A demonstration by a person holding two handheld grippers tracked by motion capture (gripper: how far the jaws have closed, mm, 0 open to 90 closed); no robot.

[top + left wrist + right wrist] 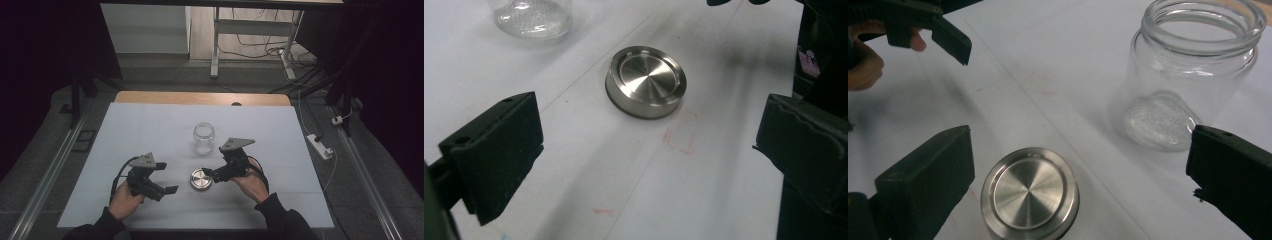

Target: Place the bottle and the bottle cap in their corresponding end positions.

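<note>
Lid (201,180) lies flat on the white table (150,125), near the open jar (204,138) | right gripper (210,174) wide open, holding nothing, beside it | left gripper (167,190) same | we think: grab lid next, squeeze its rim.

Lid (201,180): brushed silver metal with fine concentric rings on its top and a dark band along its lower edge. Jar (204,138): clear, colourless glass with a stippled pattern on its base. Table (150,125): pale white cover marked by faint red smudges, over a light wooden top showing at the far edge. Left gripper (170,190) and right gripper (208,174): black jaws, each body carrying a grey plate.
</note>
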